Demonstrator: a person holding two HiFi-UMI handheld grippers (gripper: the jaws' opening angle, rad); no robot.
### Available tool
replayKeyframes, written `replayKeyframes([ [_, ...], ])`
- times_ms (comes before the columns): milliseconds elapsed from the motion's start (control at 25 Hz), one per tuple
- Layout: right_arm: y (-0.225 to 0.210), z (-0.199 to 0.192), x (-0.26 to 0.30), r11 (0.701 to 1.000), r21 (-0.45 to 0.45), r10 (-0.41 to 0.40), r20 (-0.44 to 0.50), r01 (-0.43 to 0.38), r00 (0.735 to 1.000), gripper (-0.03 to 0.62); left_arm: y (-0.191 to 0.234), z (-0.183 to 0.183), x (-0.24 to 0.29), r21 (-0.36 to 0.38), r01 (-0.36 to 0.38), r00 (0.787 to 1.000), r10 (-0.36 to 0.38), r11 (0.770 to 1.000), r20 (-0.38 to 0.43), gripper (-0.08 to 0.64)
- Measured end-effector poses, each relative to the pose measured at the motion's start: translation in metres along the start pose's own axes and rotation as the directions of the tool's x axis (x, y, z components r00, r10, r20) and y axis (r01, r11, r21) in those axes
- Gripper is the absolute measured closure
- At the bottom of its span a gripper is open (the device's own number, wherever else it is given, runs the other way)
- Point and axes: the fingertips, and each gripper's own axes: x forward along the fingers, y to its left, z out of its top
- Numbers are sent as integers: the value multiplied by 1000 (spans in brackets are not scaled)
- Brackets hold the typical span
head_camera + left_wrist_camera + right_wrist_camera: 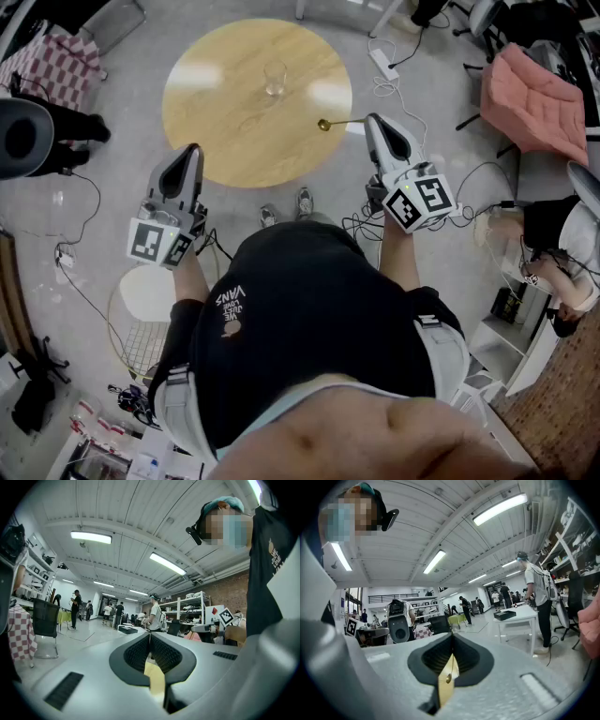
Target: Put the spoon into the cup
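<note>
Spoon (pixel 328 123) handle pinched in right gripper (pixel 368 119) jaws, bowl apart from cup (pixel 275 78), left gripper (pixel 195 149) jaws closed, empty

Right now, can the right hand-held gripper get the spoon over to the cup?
Probably yes. The right hand-held gripper holds the spoon at the edge of the table, and only bare tabletop lies between it and the upright cup.
</note>
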Motion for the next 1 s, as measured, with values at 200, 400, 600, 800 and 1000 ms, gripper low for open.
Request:
replayKeyframes([
  [200,-5,-1,4,1000,-8,12,7,-12,1000,594,1,-2,4,-6,-13,1000,13,1000,14,563],
  [400,-4,-1,4,1000,0,27,12,-27,1000,594,-2,-5,1,-6,-14,1000,14,1000,2,563],
  [600,7,3,5,998,19,53,28,-54,998,594,-3,-5,-2,-5,-4,1000,4,1000,3,563],
  [800,15,1,5,999,15,42,28,-42,999,594,-1,-5,-8,-4,10,1000,-10,1000,2,563],
  [1000,32,-3,9,999,19,27,33,-27,999,594,10,-5,-23,-12,22,1000,-21,1000,5,563],
])
